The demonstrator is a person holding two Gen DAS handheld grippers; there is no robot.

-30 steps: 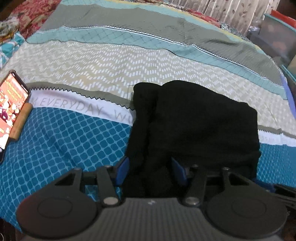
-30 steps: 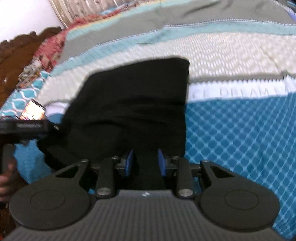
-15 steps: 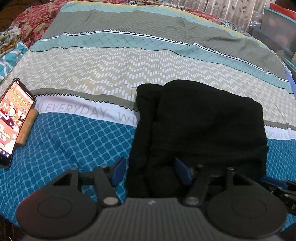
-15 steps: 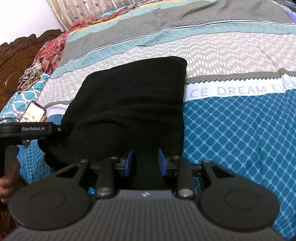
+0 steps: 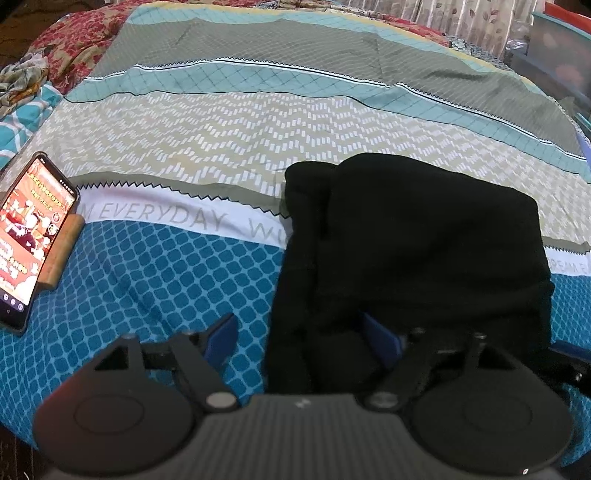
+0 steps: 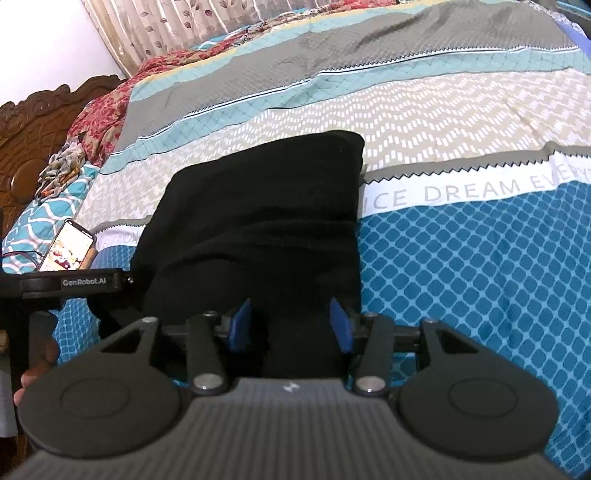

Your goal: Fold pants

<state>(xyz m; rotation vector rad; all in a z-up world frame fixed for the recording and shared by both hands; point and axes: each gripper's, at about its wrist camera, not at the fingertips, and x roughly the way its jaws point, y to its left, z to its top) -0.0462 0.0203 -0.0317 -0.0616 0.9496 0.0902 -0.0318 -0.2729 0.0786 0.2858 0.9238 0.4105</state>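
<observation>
We see pants [image 5: 424, 240] folded small on bed [image 5: 184, 277], frame middle. Jaws just opened, both let go; little left.

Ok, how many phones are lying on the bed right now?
1. The phone, screen lit, is propped on a small wooden stand at the bed's left side, left of the black pants. Others could lie outside the views.

Bed [image 5: 258, 155] with a banded bedspread — teal lattice at the near edge, then white lettered, beige zigzag, light teal and grey bands. Carved wooden headboard [image 6: 33, 129] at the head end. Leaf-print curtain [image 6: 177, 26] along the far edge; white wall [image 6: 48, 40] beside it.
</observation>
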